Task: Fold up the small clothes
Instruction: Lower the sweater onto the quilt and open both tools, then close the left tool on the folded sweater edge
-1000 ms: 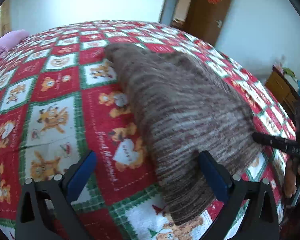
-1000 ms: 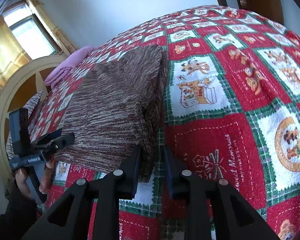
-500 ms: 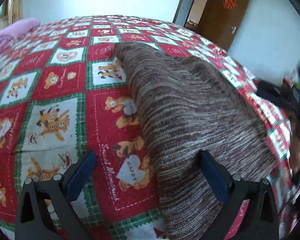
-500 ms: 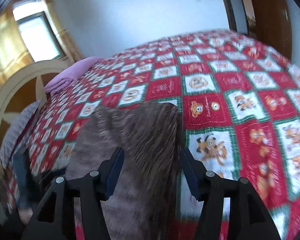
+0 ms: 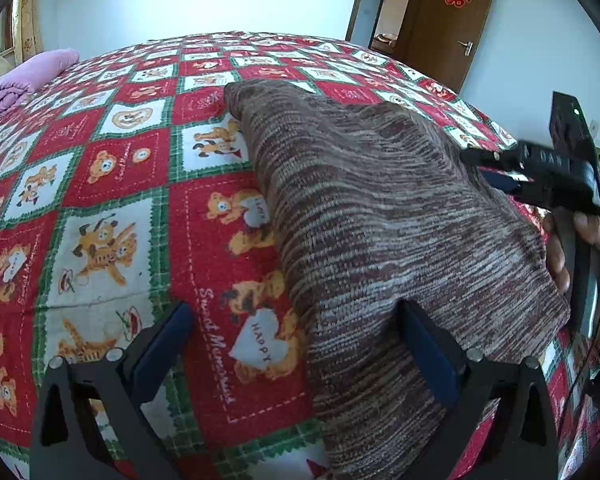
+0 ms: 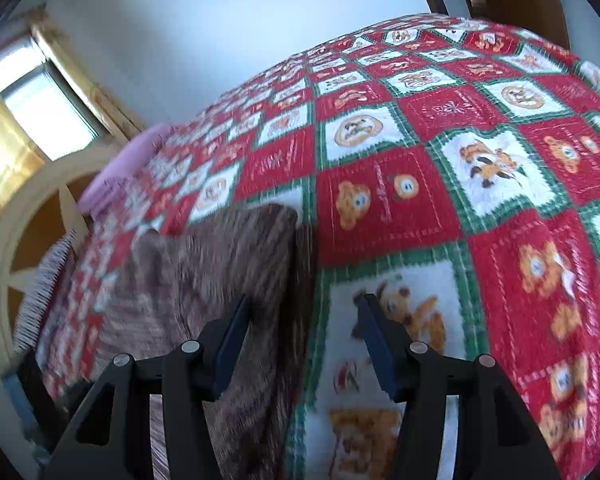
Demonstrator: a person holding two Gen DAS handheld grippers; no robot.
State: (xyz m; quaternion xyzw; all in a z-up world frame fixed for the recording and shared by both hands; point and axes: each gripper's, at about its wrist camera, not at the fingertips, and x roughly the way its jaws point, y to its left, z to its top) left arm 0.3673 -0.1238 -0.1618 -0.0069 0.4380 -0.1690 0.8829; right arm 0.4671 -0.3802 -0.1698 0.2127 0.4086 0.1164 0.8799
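A brown striped knitted garment (image 5: 380,220) lies folded on the red, green and white bear quilt (image 5: 100,200). My left gripper (image 5: 296,320) is open wide at its near end, one pad over the knit and the other over the quilt, holding nothing. A hand holds my right gripper (image 5: 480,166) at the garment's right edge. In the right wrist view, my right gripper (image 6: 304,320) is open above the long side edge of the garment (image 6: 220,272). That edge runs between its fingers and the pads do not press on it.
A folded pink blanket (image 5: 20,76) lies at the far left of the bed. A cream and wood headboard (image 6: 20,260) and a window (image 6: 40,104) stand beyond it. A brown door (image 5: 448,20) is open behind the bed.
My right gripper, nearly shut on the garment's near corner, opened and let go, then moved along the side edge towards the far end. The left gripper has hardly moved.
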